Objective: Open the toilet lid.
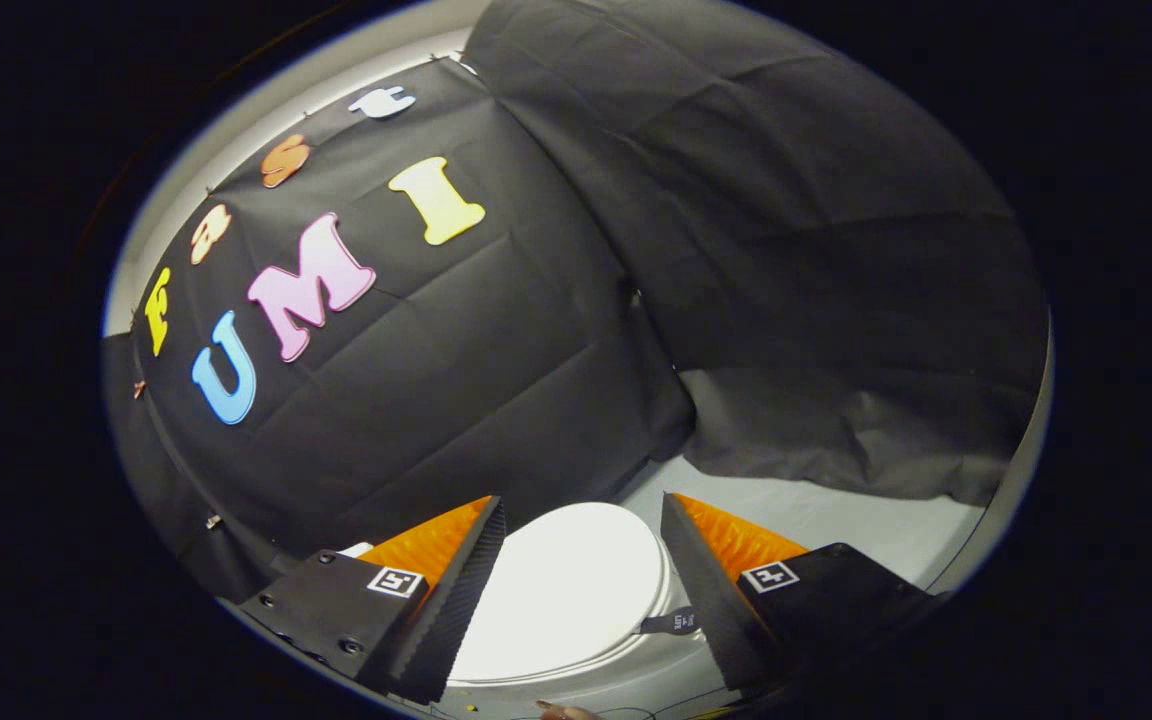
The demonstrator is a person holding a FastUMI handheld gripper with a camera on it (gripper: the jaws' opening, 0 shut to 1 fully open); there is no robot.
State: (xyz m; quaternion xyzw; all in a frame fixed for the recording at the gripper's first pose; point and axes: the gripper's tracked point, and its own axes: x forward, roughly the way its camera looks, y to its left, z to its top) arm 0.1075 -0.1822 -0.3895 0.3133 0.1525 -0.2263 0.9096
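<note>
A white toilet with its lid [564, 590] lying flat and closed sits below me, seen between and beyond my fingers. A small dark tab [674, 622] sticks out from the lid's rim, close to the right finger [711, 590]. My gripper [581, 515] is open, its fingers spread wide above the lid with nothing between them and no contact with the lid.
Black cloth walls [736, 250] stand behind and to the right of the toilet. A pale floor strip [836, 510] runs beyond the right finger. A fingertip of a person [561, 711] shows just under the toilet's near rim.
</note>
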